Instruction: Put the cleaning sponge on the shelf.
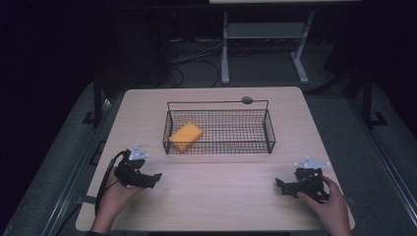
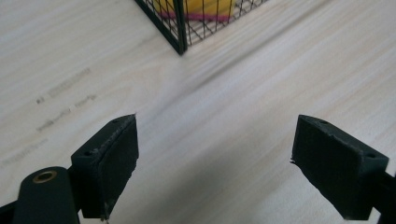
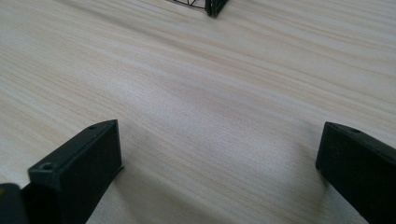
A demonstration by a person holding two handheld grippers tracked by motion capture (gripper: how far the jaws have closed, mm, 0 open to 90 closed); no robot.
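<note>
A yellow sponge (image 1: 185, 136) is seen lying at the left end of a wire basket (image 1: 268, 129) near the desk's (image 1: 216, 196) far edge. The left gripper (image 1: 153, 179) and right gripper (image 1: 281, 185) are held by the near corners, jaws spread, nothing between them.

A pale wooden table (image 1: 216, 196) carries a wire basket (image 1: 269, 129).

One wire basket (image 1: 219, 132), one yellow sponge (image 1: 186, 136), one table (image 1: 216, 196), two tongs, left (image 1: 156, 177) and right (image 1: 279, 184)
</note>
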